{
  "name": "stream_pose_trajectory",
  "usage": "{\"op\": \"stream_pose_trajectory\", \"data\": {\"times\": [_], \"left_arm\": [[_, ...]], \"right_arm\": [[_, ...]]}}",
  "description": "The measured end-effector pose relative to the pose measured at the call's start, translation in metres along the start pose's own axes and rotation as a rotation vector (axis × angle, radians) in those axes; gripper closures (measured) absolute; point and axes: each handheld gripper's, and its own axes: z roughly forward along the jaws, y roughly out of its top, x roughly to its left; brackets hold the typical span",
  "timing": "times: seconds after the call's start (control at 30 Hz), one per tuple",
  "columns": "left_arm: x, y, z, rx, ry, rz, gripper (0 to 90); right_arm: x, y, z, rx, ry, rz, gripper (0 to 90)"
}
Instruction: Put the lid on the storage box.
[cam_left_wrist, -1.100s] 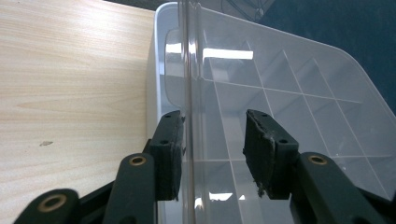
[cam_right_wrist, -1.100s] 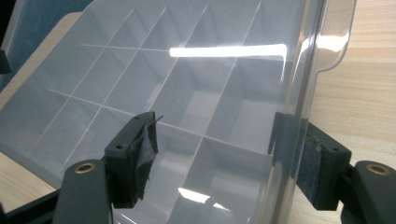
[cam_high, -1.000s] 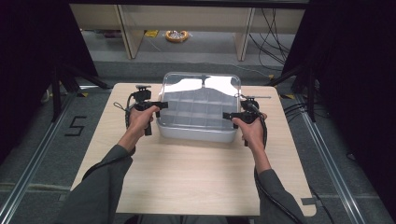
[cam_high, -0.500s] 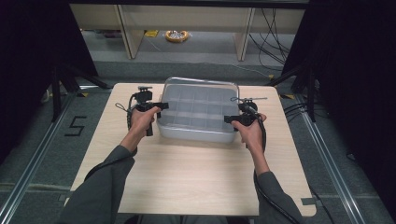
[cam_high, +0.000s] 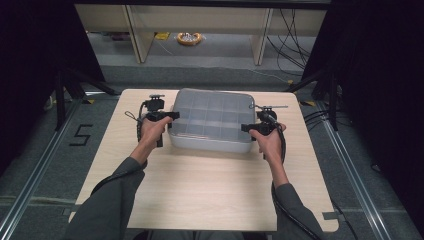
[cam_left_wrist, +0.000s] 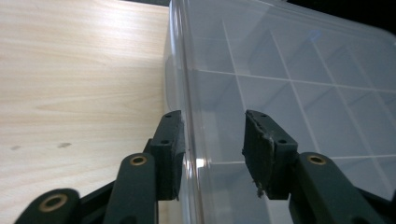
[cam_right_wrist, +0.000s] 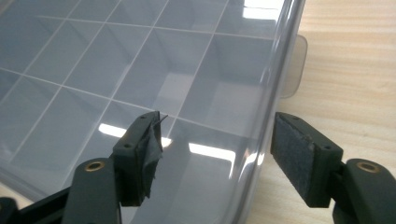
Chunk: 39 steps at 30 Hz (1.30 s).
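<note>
Between my two grippers sits the clear compartment box, resting flat on the wooden table with its lid down. My left gripper is at the box's left edge, and in the left gripper view its jaws stand apart, straddling the box's rim: one jaw hangs outside the wall, over the table, while the other hovers above the lid, with the white grid of dividers showing through the plastic beyond it. Nothing is clamped there; the pads have daylight between them and the rim. My right gripper mirrors this at the box's right edge. In the right gripper view its jaws are likewise spread, one over the lid and one outside the rounded rim above the bare wood, so I call it released as well. Just ahead of the outer jaw, a small translucent tab sticks out from the box's side onto the table. My left hand and right hand grip the handles close beside the box, forearms reaching in from my side.
</note>
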Motion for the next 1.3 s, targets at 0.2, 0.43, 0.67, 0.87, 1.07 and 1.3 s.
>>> {"op": "stream_pose_trajectory", "data": {"times": [0.2, 0.43, 0.67, 0.87, 1.07, 1.3], "left_arm": [[0.008, -0.001, -0.002, 0.021, -0.006, -0.008, 56.2], [0.014, -0.006, 0.000, 0.035, -0.053, -0.023, 60.7], [0.014, -0.010, -0.004, 0.044, -0.067, -0.036, 59.9], [0.013, -0.012, -0.005, 0.042, -0.067, -0.041, 59.7], [0.015, -0.013, -0.006, 0.054, -0.084, -0.063, 57.6], [0.016, -0.016, -0.015, 0.033, -0.102, -0.069, 43.7]], "right_arm": [[-0.005, -0.003, -0.001, -0.001, 0.019, 0.029, 36.1], [-0.010, -0.005, 0.003, -0.029, 0.029, -0.007, 35.0], [-0.009, -0.005, 0.002, -0.013, 0.075, 0.079, 35.2], [-0.013, -0.003, 0.007, -0.042, 0.049, 0.037, 35.6], [-0.015, -0.003, 0.006, -0.048, 0.070, 0.019, 35.6], [-0.016, -0.001, -0.007, -0.056, 0.081, 0.040, 34.2]]}}
